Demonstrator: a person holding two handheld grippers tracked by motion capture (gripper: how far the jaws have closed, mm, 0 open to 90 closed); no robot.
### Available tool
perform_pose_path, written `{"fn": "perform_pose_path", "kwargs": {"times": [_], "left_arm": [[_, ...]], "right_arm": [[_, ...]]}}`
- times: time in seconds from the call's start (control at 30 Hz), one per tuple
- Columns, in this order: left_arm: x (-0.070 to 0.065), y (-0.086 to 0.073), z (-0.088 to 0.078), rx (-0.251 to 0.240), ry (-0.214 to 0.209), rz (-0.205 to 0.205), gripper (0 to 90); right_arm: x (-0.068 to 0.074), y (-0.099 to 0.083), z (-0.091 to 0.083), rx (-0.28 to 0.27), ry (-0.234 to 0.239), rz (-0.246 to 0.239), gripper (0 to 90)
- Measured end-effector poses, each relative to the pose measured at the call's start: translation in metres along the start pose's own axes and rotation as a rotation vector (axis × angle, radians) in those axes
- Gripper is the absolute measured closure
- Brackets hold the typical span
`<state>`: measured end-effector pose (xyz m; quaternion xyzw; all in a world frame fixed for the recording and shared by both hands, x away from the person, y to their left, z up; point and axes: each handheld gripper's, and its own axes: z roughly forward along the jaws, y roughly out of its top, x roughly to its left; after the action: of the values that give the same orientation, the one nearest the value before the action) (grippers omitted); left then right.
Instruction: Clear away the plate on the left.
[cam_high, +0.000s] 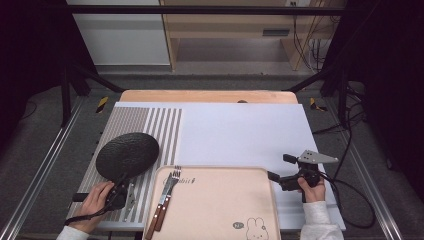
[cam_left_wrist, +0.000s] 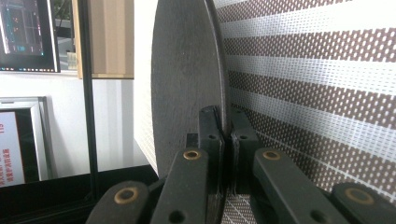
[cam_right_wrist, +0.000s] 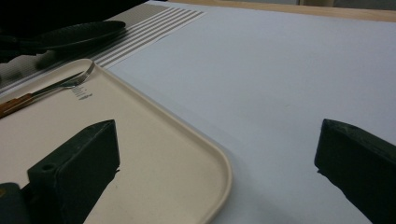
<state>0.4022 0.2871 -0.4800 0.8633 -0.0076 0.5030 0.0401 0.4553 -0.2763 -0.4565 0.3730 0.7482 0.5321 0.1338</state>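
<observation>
A round black plate hangs over the striped placemat at the left, and my left gripper is shut on its near rim. In the left gripper view the plate stands edge-on between the closed jaws, with my left gripper pinching it. My right gripper is open just right of the beige tray, holding nothing. In the right gripper view its jaws stand wide apart, my right gripper over the tray's corner. Two forks with wooden handles lie on the tray's left side.
A white sheet covers most of the table. The wooden table edge runs along the back. A black frame post stands at the left and cables trail at the right.
</observation>
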Motion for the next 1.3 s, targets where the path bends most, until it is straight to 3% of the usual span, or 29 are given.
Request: {"fn": "perform_pose_path", "kwargs": {"times": [0.83, 1.1, 1.2, 1.23, 1.3], "left_arm": [[0.012, 0.007, -0.006, 0.004, -0.038, -0.018, 86.5], [0.022, 0.014, -0.018, -0.022, -0.013, -0.013, 86.4], [0.029, 0.019, -0.024, -0.042, -0.006, 0.015, 86.5], [0.029, 0.02, -0.027, -0.032, -0.007, -0.014, 86.4], [0.032, 0.023, -0.032, -0.035, 0.001, -0.004, 86.4]], "right_arm": [[0.0, 0.0, 0.0, 0.001, -0.003, -0.002, 0.3], [0.0, 0.0, -0.001, -0.001, -0.003, -0.001, 0.3], [0.0, 0.0, -0.001, 0.0, -0.003, -0.002, 0.3], [0.0, 0.0, -0.001, -0.002, -0.003, -0.001, 0.3], [0.0, 0.0, -0.001, -0.002, -0.003, 0.0, 0.3]]}}
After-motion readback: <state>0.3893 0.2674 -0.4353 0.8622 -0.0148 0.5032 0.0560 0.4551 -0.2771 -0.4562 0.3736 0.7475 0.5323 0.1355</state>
